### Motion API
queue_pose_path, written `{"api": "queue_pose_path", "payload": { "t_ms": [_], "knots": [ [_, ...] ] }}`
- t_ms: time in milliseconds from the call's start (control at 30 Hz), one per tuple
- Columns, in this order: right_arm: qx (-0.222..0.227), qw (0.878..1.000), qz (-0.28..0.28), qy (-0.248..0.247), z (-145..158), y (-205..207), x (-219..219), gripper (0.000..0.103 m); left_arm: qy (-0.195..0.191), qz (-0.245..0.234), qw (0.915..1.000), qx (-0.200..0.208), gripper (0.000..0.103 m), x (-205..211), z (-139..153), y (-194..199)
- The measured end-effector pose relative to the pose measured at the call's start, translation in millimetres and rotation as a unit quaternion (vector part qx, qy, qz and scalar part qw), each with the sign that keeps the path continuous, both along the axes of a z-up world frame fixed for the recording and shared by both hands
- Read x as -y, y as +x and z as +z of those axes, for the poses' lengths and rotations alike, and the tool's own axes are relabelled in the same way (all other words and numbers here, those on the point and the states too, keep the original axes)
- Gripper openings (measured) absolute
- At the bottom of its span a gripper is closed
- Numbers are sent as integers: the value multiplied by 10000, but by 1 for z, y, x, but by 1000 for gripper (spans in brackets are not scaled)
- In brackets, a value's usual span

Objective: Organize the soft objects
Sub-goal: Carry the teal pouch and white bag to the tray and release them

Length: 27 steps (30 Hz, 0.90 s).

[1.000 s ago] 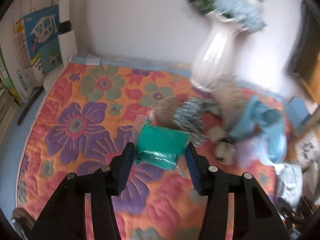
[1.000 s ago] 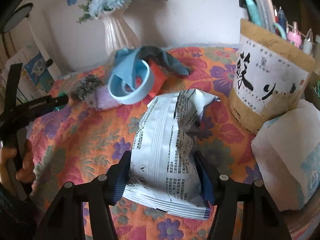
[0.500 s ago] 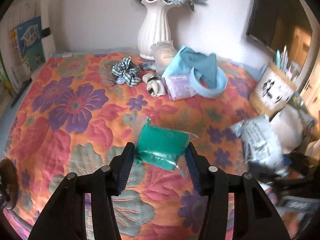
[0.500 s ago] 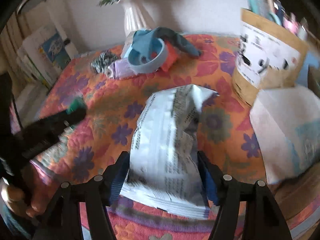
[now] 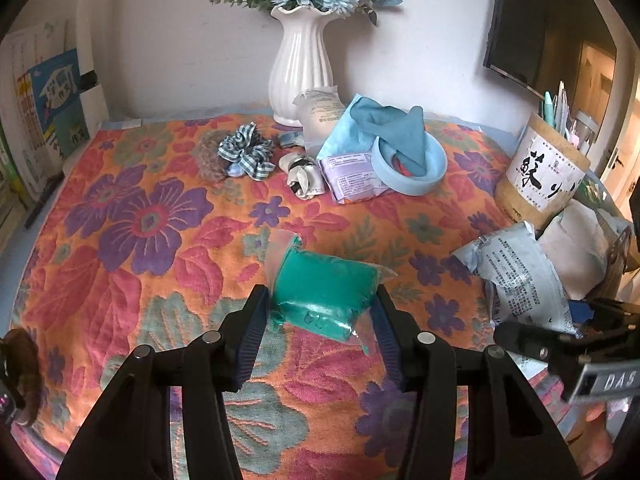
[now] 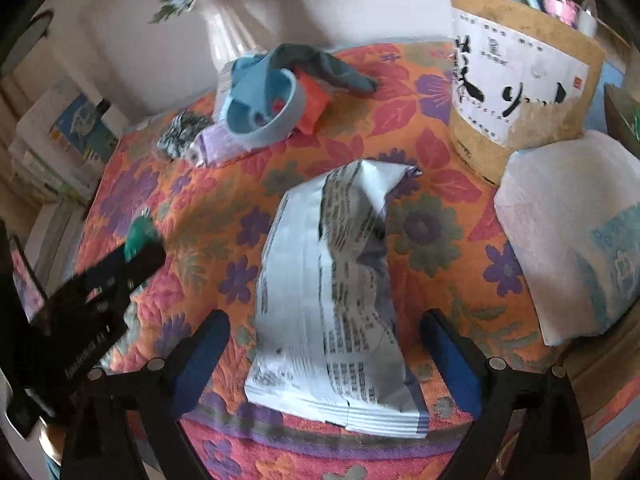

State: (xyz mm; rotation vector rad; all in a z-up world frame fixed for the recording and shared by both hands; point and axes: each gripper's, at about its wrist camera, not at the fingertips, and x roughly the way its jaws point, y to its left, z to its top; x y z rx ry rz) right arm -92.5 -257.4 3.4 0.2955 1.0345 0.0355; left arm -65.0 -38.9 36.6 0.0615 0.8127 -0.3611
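Observation:
My left gripper (image 5: 320,320) is shut on a green soft pack in clear wrap (image 5: 324,292), held just over the floral quilt (image 5: 140,220). My right gripper (image 6: 326,348) is open, its fingers wide on either side of a white printed pouch (image 6: 332,292) that lies on the quilt near the front edge. The pouch also shows in the left wrist view (image 5: 520,276), with the right gripper (image 5: 560,344) behind it. The left gripper and green pack show at the left of the right wrist view (image 6: 138,240).
At the back stand a white vase (image 5: 300,68), a checked scrunchie (image 5: 248,152), a purple pack (image 5: 352,176) and a blue ring with cloth (image 5: 408,160). A brown pen holder (image 6: 520,92) and a white tissue pack (image 6: 572,248) stand at the right.
My right gripper has opened and let go of the white pouch, which now lies on the quilt. My left gripper still holds the green pack and has steadied facing the vase.

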Motion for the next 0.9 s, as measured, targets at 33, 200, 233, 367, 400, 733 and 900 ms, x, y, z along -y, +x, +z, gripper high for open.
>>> {"api": "queue_pose_path", "payload": {
  "t_ms": [33,200,233,367,400,733,900],
  "knots": [
    [57,10000,-46,-59,1,0,0,77,35,0,10000,15,48,1,0,0],
    [421,9981,194,-395,14,-10,-15,54,144,-28,9998,126,48,3,2,-5],
    [544,9971,249,-481,20,-14,-18,54,126,-38,9998,170,48,3,5,-7],
    [949,9922,389,-706,48,-24,-27,54,-272,-170,9993,197,48,5,22,-16],
    [1023,9914,377,-717,54,-27,-26,54,-274,-194,9990,288,48,8,28,-19],
    [1767,9806,-222,-816,118,-62,30,54,-216,-900,9911,951,48,77,86,-46],
    [2114,9673,-1062,-917,150,-91,104,54,-420,-1503,9826,1004,48,142,120,-50]
  ]
}}
